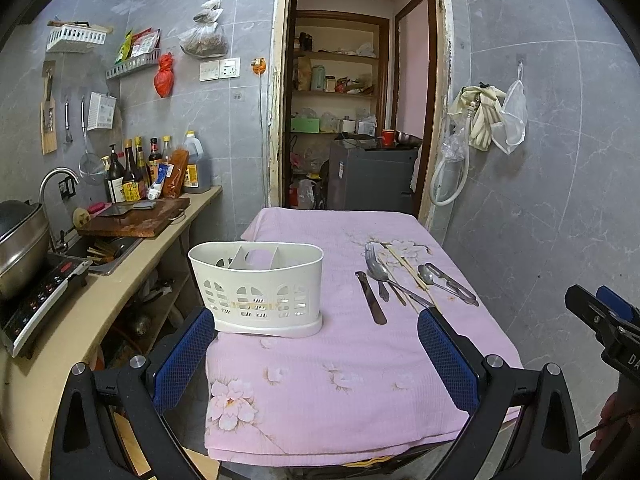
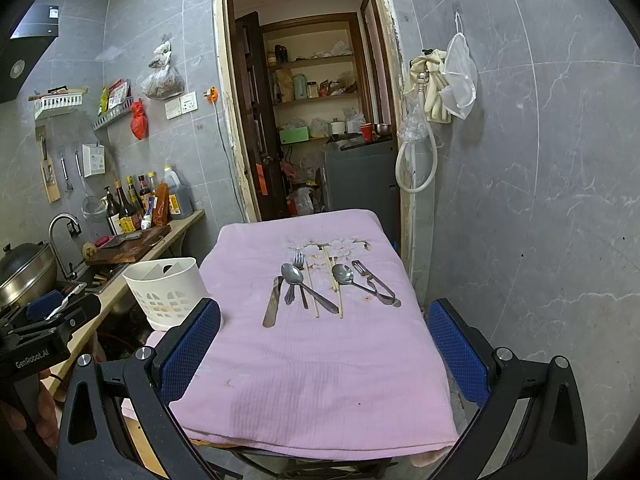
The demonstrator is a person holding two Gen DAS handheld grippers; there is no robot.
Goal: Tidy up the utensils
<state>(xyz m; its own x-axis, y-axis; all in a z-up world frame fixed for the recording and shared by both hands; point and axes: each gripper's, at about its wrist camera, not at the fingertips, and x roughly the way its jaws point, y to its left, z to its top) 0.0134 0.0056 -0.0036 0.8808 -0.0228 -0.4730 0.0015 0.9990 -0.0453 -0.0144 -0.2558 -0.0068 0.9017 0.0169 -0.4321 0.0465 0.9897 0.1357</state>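
One small table covered by a pink floral quilted cloth (image 2: 320,380) fills the middle of both views. At its left near corner stands one white plastic utensil caddy (image 1: 258,286) with perforated arched sides and inner dividers; its compartments look empty, though the far ones are partly hidden.

All the loose utensils lie on the right half of the cloth, well apart from the caddy. Counted from left to right in the right wrist view: one flat steel table knife (image 2: 273,301); one steel fork (image 2: 299,276) with one steel spoon (image 2: 304,284) lying across it; two pale wooden chopsticks (image 2: 325,284) running roughly parallel; a second steel spoon (image 2: 352,278); and one steel peeler (image 2: 378,286) just beside it. That makes two spoons, two chopsticks and one each of knife, fork and peeler.

The left gripper (image 1: 316,344) hangs over the near edge of the table with its blue-padded fingers spread wide and nothing between them. The right gripper (image 2: 324,340) is likewise released, fingers far apart over the cloth, empty.

The only readable writing is "GenRobot.AI" on the body of the left gripper, seen from the right wrist camera.
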